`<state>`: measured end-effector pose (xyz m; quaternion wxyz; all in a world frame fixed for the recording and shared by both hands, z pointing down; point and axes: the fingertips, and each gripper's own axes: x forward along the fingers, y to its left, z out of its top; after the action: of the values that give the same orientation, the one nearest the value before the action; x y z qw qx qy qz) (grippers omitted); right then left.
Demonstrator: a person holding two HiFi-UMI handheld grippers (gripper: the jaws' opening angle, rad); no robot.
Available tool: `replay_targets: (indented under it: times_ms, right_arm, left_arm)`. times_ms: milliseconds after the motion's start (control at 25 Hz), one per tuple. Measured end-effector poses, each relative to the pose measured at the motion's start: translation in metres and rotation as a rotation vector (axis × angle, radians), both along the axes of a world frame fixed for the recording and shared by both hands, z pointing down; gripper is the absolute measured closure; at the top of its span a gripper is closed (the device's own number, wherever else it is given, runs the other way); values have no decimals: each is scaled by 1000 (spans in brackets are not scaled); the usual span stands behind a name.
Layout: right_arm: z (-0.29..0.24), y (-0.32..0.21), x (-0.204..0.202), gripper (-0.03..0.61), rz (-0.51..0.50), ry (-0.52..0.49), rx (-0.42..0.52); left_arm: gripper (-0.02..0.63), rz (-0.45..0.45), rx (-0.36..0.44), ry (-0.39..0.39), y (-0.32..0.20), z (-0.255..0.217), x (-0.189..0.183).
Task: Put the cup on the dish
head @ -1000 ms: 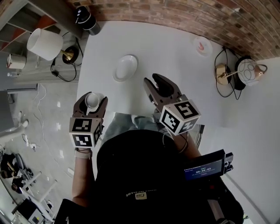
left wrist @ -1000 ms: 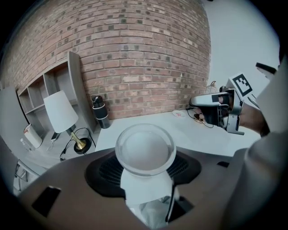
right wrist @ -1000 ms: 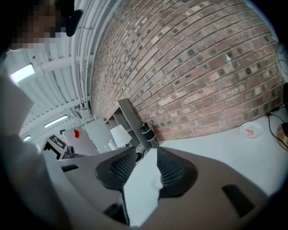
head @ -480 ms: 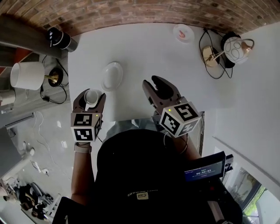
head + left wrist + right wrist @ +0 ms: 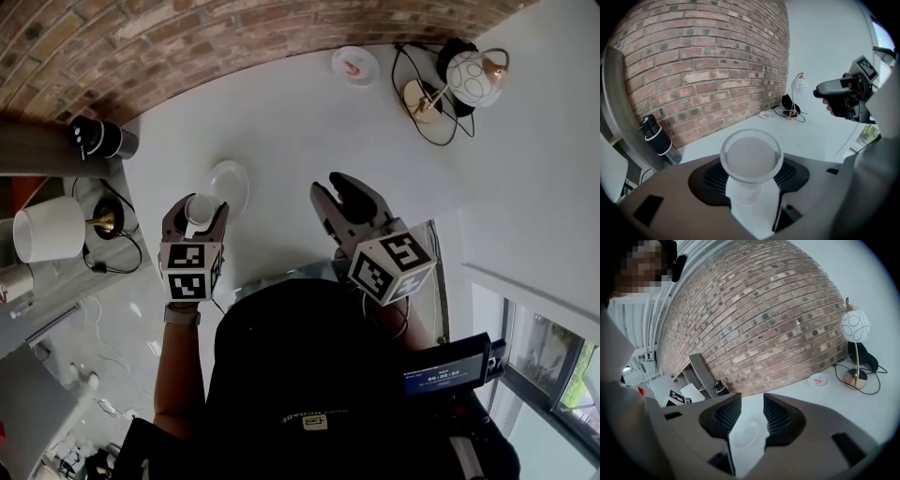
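A white cup (image 5: 199, 208) sits mouth-up between the jaws of my left gripper (image 5: 198, 210), which is shut on its sides. In the left gripper view the cup (image 5: 751, 158) fills the gap of that gripper (image 5: 751, 165). The white dish (image 5: 230, 181) lies on the white table just beyond and right of the cup. My right gripper (image 5: 330, 187) hangs open and empty to the right of the dish. Through the right gripper's (image 5: 752, 405) open gap the dish (image 5: 746, 433) shows on the table.
A black bottle (image 5: 98, 139) stands at the table's far left corner by the brick wall. A small saucer (image 5: 355, 66) and a globe lamp (image 5: 467, 77) with its cable are at the far right. A white-shaded lamp (image 5: 47, 228) is off the table on the left.
The head view has swung, so the table lies at a different angle. The left gripper with the cup now stands closer to the dish. The right gripper stays open.
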<state>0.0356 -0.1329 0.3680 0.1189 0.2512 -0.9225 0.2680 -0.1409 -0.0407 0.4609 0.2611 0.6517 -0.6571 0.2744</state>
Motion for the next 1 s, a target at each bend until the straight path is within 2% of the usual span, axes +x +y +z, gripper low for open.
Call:
replay_targets:
  times_ms: [480,1000]
  right_arm:
    - [8,-8,23,431,157,69,-9]
    - [15,-6,31,431,237,143,-25]
  left_arm:
    - [351,111,-35,-6,-37,56,-10]
    - [351,155,-32,-33,-57,100,-23]
